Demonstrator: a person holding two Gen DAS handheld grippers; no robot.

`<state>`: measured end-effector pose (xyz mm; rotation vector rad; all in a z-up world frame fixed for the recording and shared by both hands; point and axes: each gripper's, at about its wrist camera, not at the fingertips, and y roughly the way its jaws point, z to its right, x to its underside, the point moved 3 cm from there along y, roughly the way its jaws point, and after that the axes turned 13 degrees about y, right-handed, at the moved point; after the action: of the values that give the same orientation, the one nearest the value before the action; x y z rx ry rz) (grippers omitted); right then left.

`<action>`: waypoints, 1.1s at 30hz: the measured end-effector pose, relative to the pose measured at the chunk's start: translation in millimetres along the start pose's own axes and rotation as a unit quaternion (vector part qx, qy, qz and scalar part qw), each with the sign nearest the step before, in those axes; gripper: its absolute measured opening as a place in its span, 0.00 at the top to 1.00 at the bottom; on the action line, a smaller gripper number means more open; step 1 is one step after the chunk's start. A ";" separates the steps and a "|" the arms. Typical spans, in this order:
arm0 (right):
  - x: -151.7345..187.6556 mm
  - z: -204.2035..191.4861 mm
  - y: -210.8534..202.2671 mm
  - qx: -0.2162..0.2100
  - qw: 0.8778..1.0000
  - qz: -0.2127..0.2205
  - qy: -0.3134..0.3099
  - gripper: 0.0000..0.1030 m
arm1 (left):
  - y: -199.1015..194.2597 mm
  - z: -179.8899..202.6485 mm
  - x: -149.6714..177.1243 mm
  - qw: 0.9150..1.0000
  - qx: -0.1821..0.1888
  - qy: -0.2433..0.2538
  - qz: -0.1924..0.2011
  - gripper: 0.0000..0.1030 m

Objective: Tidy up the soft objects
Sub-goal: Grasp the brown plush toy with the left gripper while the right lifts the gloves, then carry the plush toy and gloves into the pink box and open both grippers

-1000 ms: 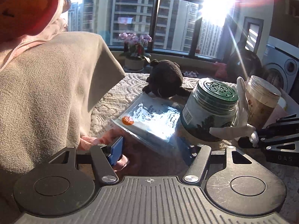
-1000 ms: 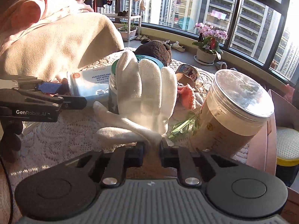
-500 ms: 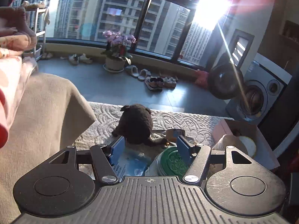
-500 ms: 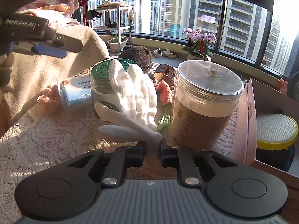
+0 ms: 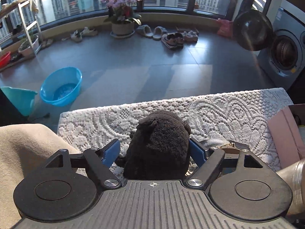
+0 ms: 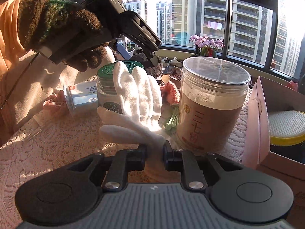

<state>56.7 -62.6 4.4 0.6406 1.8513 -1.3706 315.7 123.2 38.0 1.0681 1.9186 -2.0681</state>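
Observation:
A dark brown plush toy [image 5: 158, 145] sits on the lace-covered table [image 5: 219, 110]. My left gripper [image 5: 155, 151] is open, its blue pads on either side of the toy; whether they touch it I cannot tell. From the right wrist view the left gripper [image 6: 141, 36] points down at the toy [image 6: 152, 66] from above. My right gripper [image 6: 154, 150] is shut on the cuff of a white glove [image 6: 137, 99], which stands up in front of it. A pink knitted piece [image 6: 170, 93] lies behind the glove.
A green-lidded jar [image 6: 108, 87], a wet-wipes pack [image 6: 82, 95] and a big clear jar of brown powder [image 6: 211, 105] stand around the glove. A pink box [image 6: 261, 118] is at the right. Beige cloth [image 5: 22, 148] covers the left side. A tape roll [image 6: 171, 73] lies behind.
My left gripper has risen, swung forward over the green jar and come down around the plush toy. The right gripper keeps hold of the glove and has barely moved.

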 end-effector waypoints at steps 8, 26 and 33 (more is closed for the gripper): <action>-17.3 -14.6 -5.8 0.004 1.000 -0.014 -0.025 0.85 | -7.0 -6.1 27.9 1.000 0.017 0.009 0.016 0.29; -168.5 3.7 -111.0 -0.004 0.996 0.071 0.052 0.86 | -166.4 28.8 18.7 0.985 -0.028 0.047 0.166 0.29; -169.9 15.2 -127.6 0.015 0.995 0.082 0.046 0.86 | -178.5 64.4 9.3 0.983 -0.005 0.069 0.171 0.29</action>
<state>68.0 -110.8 211.6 0.8653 1.8095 -1.2812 187.4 101.0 176.3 1.4563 1.6535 -1.8365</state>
